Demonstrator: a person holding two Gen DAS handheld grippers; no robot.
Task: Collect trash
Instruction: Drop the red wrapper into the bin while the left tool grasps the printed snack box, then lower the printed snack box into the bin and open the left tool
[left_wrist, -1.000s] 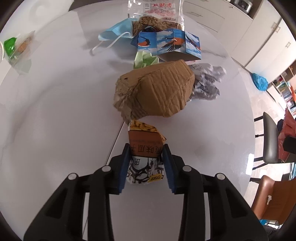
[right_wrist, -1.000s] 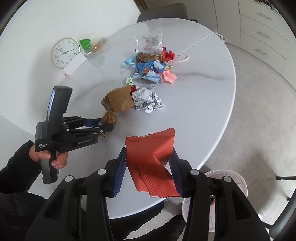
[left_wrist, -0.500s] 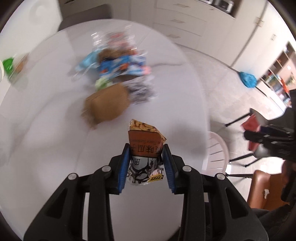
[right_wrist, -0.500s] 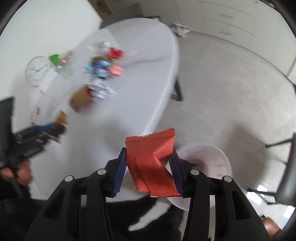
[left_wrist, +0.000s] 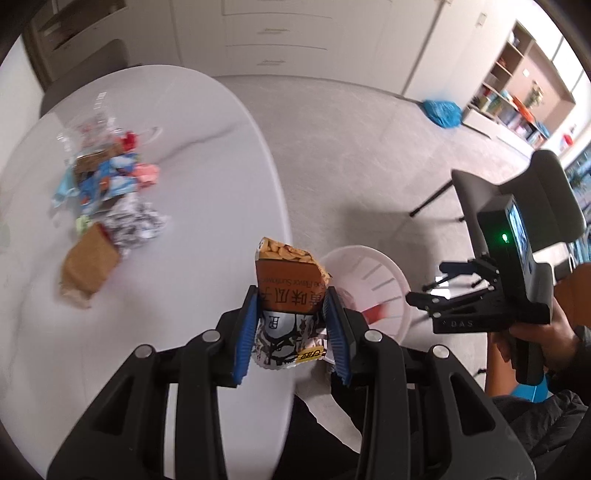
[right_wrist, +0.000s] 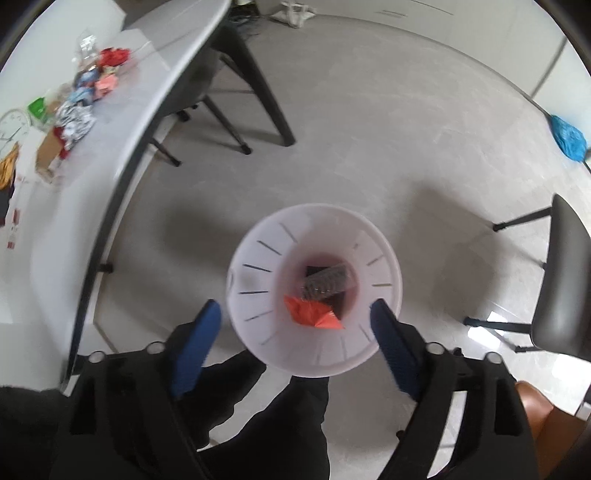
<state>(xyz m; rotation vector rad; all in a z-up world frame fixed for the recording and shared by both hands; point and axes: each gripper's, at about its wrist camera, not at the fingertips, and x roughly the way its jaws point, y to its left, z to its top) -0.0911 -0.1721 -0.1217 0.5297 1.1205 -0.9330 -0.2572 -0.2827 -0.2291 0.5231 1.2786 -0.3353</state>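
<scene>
1. Tool in my right hand (right_wrist: 295, 325) hangs above the white bin (right_wrist: 384, 254) with its jaws just sprung wide and nothing between them; the red wrapper (right_wrist: 314, 314) already lies inside, on the dark trash at the bottom

2. My left tool (left_wrist: 291, 325) is clamped tight on the sunflower-seed packet (left_wrist: 288, 284), which stands up between the blue pads over the counter (left_wrist: 207, 155) edge, near the bin's rim but not over its mouth

3. If I let go now, I judge the packet would land on the counter edge or the floor (right_wrist: 369, 129), since the bin sits lower and off to the side

4. Both tools converge on the same small opening, so my left could knock my right or clip the rim and tip the light bin

5. That packet is crumpled and open at the top; tilting it on the way may spill whatever is left in it

6. More trash (left_wrist: 107, 184) sits well apart up the counter: a brown paper bag, crumpled foil, coloured wrappers, so hurrying this drop gains little
</scene>
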